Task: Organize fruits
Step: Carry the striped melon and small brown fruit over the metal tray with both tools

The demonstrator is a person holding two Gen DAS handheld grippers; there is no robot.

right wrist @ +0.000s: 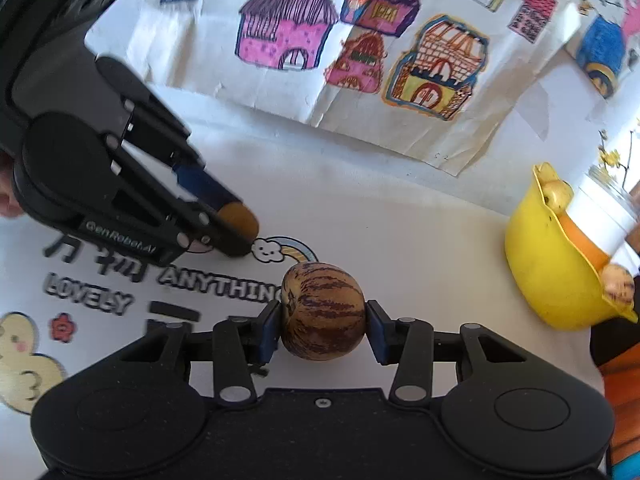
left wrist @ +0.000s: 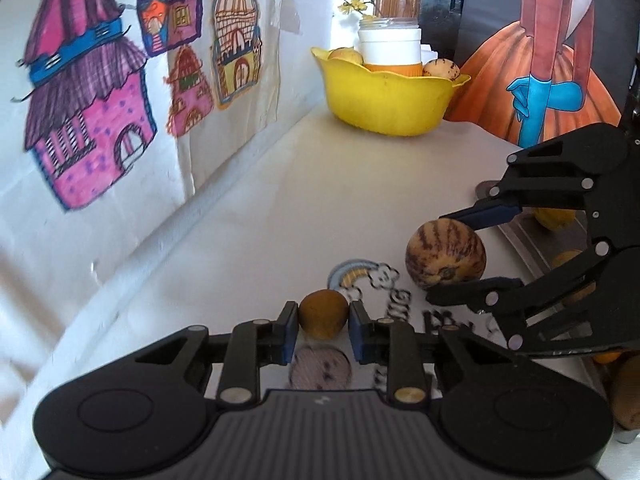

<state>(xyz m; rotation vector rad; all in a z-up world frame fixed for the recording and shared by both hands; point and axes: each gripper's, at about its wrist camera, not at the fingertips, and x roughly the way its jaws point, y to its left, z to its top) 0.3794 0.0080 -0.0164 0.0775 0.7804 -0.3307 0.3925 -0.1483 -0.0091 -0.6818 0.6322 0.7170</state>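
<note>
My left gripper (left wrist: 323, 318) is shut on a small round brown fruit (left wrist: 323, 314), held just above the white table (left wrist: 280, 200). My right gripper (right wrist: 323, 318) is shut on a striped tan-and-purple melon-like fruit (right wrist: 323, 312). In the left wrist view the right gripper (left wrist: 448, 256) holds that striped fruit (left wrist: 445, 260) to the right of the brown fruit. In the right wrist view the left gripper (right wrist: 236, 226) holds the brown fruit (right wrist: 239, 220) at left. A yellow bowl (left wrist: 384, 100) at the far end holds similar striped fruits and a white jar (left wrist: 390, 46).
A metal tray (left wrist: 532, 248) with more fruits lies at the right edge behind the right gripper. A wall with house drawings (left wrist: 88, 112) runs along the left. A painted picture (left wrist: 552, 60) stands behind the bowl. The bowl shows at right in the right wrist view (right wrist: 536, 280).
</note>
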